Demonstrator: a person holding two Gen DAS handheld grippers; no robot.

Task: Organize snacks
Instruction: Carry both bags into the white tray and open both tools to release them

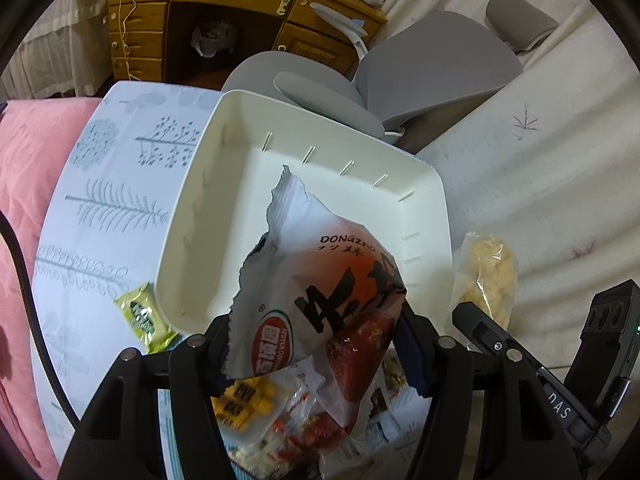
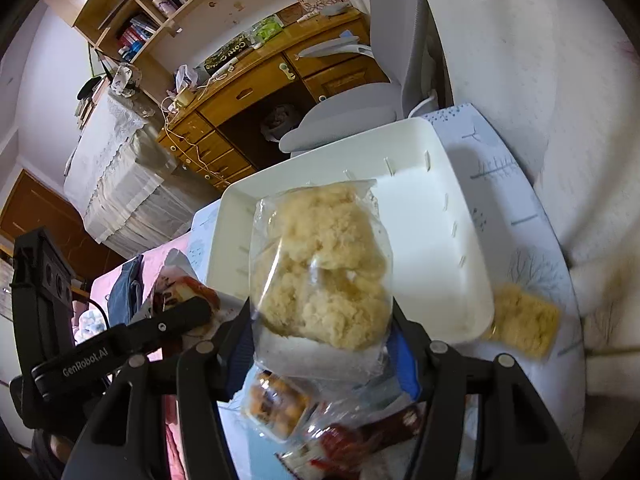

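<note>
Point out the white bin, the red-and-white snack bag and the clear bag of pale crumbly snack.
white bin (image 1: 320, 148), left wrist view, far wall.
red-and-white snack bag (image 1: 320, 280), left wrist view, printed front.
clear bag of pale crumbly snack (image 2: 324, 268), right wrist view, middle.

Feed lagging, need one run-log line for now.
left tool: holds red-white snack bag | right tool: holds clear puffed-snack bag | white bin: empty

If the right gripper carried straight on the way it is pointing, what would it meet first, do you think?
Probably the white bin: the right gripper, shut on the clear bag of pale snacks, points down into its empty inside. Depth is unclear.
</note>
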